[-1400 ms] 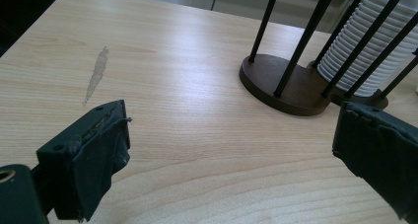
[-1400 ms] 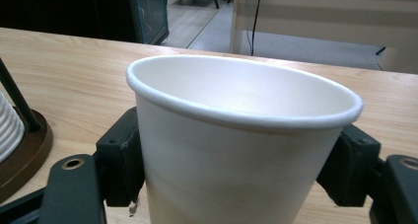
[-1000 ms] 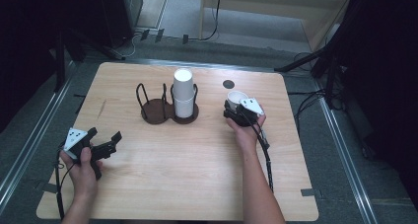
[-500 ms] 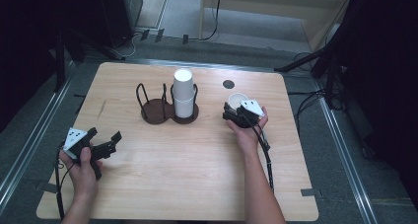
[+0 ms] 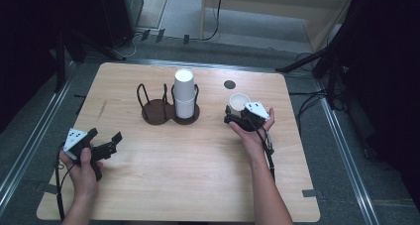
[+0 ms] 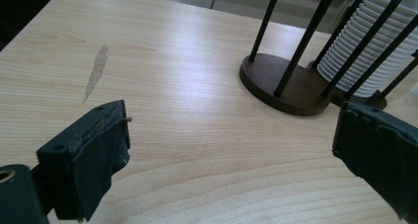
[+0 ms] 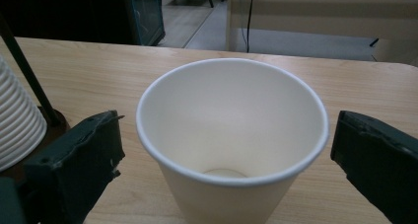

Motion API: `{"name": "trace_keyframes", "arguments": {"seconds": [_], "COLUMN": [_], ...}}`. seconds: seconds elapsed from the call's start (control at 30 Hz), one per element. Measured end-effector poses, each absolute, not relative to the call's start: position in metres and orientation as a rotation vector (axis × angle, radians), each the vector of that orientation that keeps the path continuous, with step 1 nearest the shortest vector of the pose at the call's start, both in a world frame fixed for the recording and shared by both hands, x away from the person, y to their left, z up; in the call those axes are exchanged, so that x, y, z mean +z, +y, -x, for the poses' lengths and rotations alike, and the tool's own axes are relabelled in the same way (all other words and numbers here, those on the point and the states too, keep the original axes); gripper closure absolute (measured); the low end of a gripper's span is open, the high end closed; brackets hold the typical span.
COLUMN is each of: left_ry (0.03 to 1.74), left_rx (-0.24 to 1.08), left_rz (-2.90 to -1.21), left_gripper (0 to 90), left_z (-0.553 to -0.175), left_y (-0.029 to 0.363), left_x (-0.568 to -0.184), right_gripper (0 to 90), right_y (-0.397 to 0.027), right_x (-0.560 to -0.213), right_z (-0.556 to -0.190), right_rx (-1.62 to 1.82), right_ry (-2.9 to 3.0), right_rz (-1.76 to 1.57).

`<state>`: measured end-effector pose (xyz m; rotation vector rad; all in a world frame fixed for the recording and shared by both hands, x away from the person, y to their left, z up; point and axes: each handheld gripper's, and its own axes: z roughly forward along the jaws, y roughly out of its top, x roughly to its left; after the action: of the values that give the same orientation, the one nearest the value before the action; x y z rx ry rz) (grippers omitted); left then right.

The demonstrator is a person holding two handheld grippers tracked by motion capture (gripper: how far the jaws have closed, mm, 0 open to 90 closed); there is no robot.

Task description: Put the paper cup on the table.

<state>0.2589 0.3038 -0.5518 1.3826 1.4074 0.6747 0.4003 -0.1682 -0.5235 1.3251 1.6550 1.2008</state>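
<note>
Right gripper (image 7: 224,150): jaws have just been opening and now stand wide, released. Single paper cup (image 7: 231,135) sits upright between them on the table (image 7: 345,86), a clear gap to each pad (image 7: 91,155), so nothing is gripped. In the high view the same gripper (image 5: 236,115) sits just behind the cup (image 5: 239,101), which stands at its fingertips.

Handling, as we judge it: the cup is light, empty, thin-walled. It'll crush or go oval under a hard squeeze, and the waxy wall may slip. We'd take it across the upper wall just under the rolled rim, where it's stiffest, with gentle closure. A bump from a pad could tip it easily.

Further out, to this gripper's left: stack of cups (image 5: 183,93) in the far bay of the wire cup holder (image 5: 157,111); near bay is empty.

Left gripper (image 5: 110,143): jaws spread open, holding nothing, only bare wood between its pads (image 6: 93,155). The holder base (image 6: 283,86) and ribbed cup stack (image 6: 365,51) lie ahead and to its right, well apart.
</note>
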Motion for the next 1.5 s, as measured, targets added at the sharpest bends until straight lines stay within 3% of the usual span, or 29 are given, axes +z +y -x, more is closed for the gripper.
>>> {"name": "trace_keyframes", "arguments": {"seconds": [0.8,1.5], "left_ry": [1.404,1.403], "left_rx": [0.672,0.677], "left_rz": [-1.388,-1.386], "left_gripper": [1.5,1.5], "left_z": [-0.259,-0.258], "left_y": [0.303,0.302], "left_x": [-0.552,-0.552], "right_gripper": [0.0,0.3], "right_y": [-0.213,-0.269], "right_x": [-0.505,-0.52], "right_z": [-0.335,-0.301], "right_rx": [1.327,1.307], "right_ry": [1.631,1.608], "right_rz": [-1.265,-1.303]}}
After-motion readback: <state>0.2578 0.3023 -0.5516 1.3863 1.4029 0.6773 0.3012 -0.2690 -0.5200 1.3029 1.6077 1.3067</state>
